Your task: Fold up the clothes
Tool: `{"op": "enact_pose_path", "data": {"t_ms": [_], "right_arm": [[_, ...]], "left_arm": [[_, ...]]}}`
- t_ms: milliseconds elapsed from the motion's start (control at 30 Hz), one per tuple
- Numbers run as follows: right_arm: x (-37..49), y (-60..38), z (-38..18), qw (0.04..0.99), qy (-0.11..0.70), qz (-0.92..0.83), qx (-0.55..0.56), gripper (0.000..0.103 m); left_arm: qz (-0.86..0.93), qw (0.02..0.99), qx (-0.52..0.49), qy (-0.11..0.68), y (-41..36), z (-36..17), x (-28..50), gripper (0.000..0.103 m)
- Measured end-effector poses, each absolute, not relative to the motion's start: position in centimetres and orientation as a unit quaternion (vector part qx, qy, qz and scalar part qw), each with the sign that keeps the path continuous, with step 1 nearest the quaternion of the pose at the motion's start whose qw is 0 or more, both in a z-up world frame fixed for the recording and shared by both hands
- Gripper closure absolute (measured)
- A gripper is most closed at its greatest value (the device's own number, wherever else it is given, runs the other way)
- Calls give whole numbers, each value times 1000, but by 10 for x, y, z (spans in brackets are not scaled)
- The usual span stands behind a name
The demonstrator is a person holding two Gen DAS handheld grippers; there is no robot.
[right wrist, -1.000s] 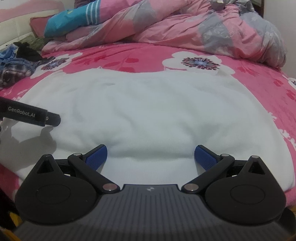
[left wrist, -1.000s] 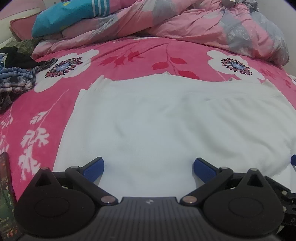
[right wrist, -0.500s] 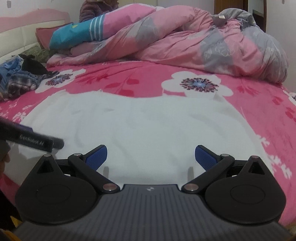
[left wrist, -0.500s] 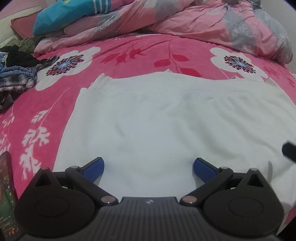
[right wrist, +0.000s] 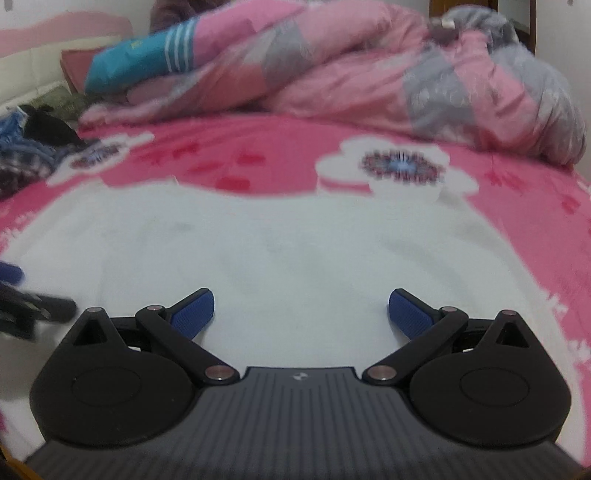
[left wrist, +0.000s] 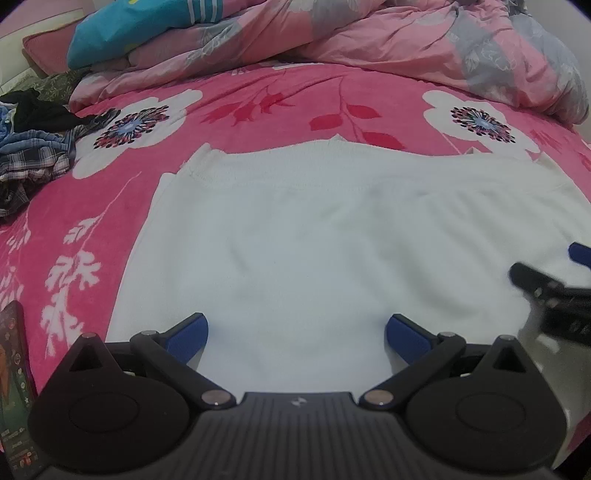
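A white garment lies spread flat on the pink flowered bedsheet, its ribbed hem toward the far side. My left gripper hovers open over the garment's near left part with nothing between its blue pads. The right gripper's fingers show at the right edge of the left wrist view. In the right wrist view, which is blurred, the same white garment fills the middle, and my right gripper stands open above it, holding nothing. The left gripper's fingers poke in from the left edge there.
A bunched pink and grey duvet and a teal striped pillow lie across the far side of the bed. A heap of dark and plaid clothes sits at the far left. A phone lies at the near left corner.
The right gripper has risen and tilted up, showing more of the duvet, and its view has blurred. Its fingers have come further into the left wrist view. Both grippers stay open.
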State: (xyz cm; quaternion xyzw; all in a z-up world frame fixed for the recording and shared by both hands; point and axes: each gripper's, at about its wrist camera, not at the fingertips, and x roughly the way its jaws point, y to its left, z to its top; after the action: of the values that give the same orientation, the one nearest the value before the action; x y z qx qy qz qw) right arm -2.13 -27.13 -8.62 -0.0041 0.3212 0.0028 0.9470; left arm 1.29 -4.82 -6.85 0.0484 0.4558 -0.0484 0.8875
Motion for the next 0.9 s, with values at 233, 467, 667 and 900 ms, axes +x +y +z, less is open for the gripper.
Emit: {"op": "enact_pose_path", "data": {"t_ms": [233, 467, 667, 900], "right_arm": [[-23, -269, -94, 948, 319, 5, -16, 1], [-22, -270, -97, 948, 317, 5, -17, 1], [-22, -270, -97, 949, 316, 6, -18, 1], [-21, -269, -99, 949, 314, 4, -20, 1]], "left_arm": [[-45, 888, 50, 455, -50, -69, 12, 0], [-45, 888, 53, 454, -50, -69, 13, 0], [-48, 889, 56, 452, -50, -69, 13, 0], [-46, 888, 57, 453, -52, -69, 14, 0]]}}
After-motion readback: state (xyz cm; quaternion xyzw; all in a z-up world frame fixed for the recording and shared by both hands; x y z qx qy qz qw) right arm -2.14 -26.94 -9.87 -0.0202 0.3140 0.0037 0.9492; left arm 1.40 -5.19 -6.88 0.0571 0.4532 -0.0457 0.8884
